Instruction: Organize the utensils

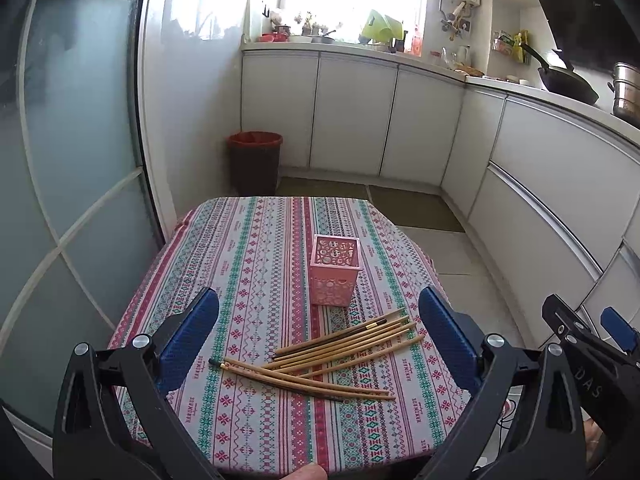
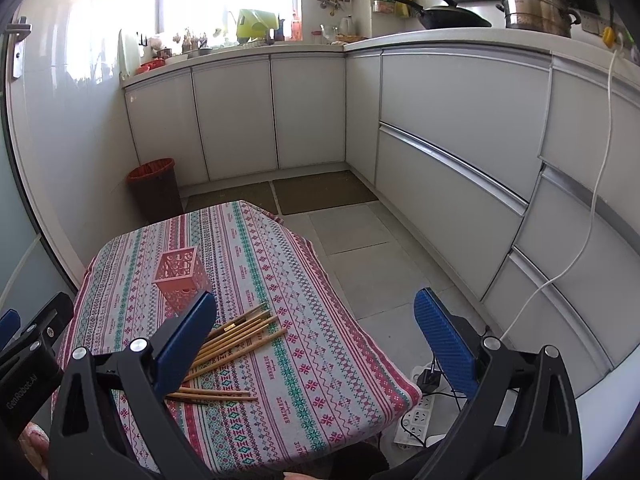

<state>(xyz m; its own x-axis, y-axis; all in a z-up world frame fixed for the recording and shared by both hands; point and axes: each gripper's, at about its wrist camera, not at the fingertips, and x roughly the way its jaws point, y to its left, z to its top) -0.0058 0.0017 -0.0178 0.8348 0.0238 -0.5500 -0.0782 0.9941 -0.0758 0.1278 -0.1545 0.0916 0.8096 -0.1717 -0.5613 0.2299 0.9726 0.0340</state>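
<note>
1. Far left, I see a frosted glass door running along the left side of the room.
2. My left gripper hangs above the near edge of the counter, which wears a striped patterned cloth; its blue pads are spread wide apart with nothing between them.
3. A dark bin with a red liner stands on the floor past the far edge of the counter.
4. The bamboo chopsticks lie loose on the cloth toward the near side, a fanned bundle angled up to the right with a few crossing beneath it.
5. The pink perforated holder stands upright just beyond the chopsticks, apart from them; I cannot tell whether anything is inside.
6. My right gripper is off the counter's right edge, over the floor tiles, jaws apart and empty.
7. On the floor near right, a white power strip with a plugged-in adapter.
8. Far right, a wok and a steel steamer pot sit on the kitchen worktop.
</note>
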